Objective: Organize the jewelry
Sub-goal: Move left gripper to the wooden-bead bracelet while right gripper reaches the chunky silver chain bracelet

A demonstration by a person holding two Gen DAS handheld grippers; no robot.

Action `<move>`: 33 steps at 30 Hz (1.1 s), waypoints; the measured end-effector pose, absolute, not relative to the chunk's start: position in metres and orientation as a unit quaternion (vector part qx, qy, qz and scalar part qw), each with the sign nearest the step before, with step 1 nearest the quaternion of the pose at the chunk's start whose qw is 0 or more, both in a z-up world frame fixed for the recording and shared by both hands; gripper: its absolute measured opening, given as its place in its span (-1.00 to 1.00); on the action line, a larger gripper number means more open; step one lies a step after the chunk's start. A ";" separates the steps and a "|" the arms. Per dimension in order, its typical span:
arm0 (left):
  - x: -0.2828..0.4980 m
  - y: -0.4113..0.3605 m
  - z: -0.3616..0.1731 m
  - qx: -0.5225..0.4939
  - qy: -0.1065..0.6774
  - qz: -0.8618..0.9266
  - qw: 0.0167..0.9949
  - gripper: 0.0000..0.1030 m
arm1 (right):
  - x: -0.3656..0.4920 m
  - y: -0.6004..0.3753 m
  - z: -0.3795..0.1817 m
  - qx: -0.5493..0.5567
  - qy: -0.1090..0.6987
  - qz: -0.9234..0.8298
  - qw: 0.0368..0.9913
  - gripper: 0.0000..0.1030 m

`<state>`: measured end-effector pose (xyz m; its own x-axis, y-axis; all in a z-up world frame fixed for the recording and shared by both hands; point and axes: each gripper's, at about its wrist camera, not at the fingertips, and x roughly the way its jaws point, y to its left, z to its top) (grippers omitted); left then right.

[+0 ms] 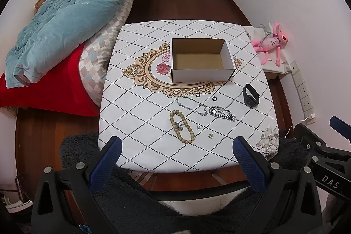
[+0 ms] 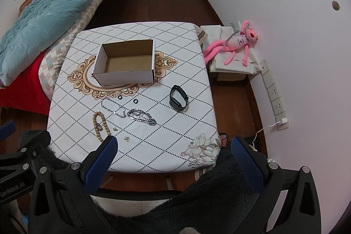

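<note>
On the table [image 1: 136,84], the open cardboard box [image 1: 200,59] is sitting behind the jewelry: bead bracelet [image 1: 182,129] lying left, chain bracelet [image 1: 222,113] beside it, wristband [image 1: 250,95] lying right.

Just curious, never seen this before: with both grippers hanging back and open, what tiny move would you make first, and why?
Probably lower the left gripper toward the wooden bead bracelet. It is the nearest large piece, lying almost between the open fingers, while the cardboard box is empty. The right gripper is open and idle too.
</note>
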<state>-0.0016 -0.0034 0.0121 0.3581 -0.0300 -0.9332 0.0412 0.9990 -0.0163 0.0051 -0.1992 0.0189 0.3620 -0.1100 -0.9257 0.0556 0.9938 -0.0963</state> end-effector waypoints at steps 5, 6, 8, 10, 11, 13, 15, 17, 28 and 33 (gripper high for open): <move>0.004 -0.005 0.009 0.006 0.563 -0.017 0.826 1.00 | 0.005 -0.200 0.020 -0.017 0.558 -0.053 0.828 1.00; 0.007 -0.004 0.007 0.008 0.559 -0.011 0.829 1.00 | 0.008 -0.202 0.018 -0.012 0.558 -0.055 0.828 1.00; 0.014 -0.003 0.000 0.016 0.553 -0.001 0.833 1.00 | 0.014 -0.206 0.012 -0.004 0.554 -0.059 0.831 1.00; 0.024 0.002 -0.011 0.021 0.551 0.013 0.834 1.00 | 0.022 -0.210 0.001 0.001 0.555 -0.066 0.829 1.00; 0.028 0.005 -0.018 0.019 0.553 0.016 0.833 1.00 | 0.028 -0.213 -0.008 0.006 0.559 -0.071 0.826 1.00; 0.039 0.011 -0.036 0.016 0.559 0.027 0.828 1.00 | 0.040 -0.219 -0.028 0.021 0.568 -0.072 0.820 1.00; 0.048 0.015 -0.055 0.019 0.568 0.036 0.822 0.99 | 0.052 -0.222 -0.052 0.030 0.581 -0.074 0.810 1.00; 0.057 0.020 -0.079 0.015 0.583 0.036 0.812 0.99 | 0.062 -0.223 -0.075 0.028 0.595 -0.080 0.799 0.96; 0.076 0.011 -0.193 -0.007 0.680 0.009 0.733 0.56 | 0.094 -0.207 -0.204 0.046 0.659 -0.061 0.749 0.44; 0.073 0.009 -0.211 -0.017 0.689 0.006 0.724 0.54 | 0.095 -0.201 -0.227 0.050 0.666 -0.058 0.742 0.35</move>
<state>0.0731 0.0086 -0.2106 0.0500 -0.0147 -0.9986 -0.0335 0.9993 -0.0164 0.0952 -0.2008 -0.2266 0.1048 -0.0191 -0.9943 0.1537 0.9881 -0.0028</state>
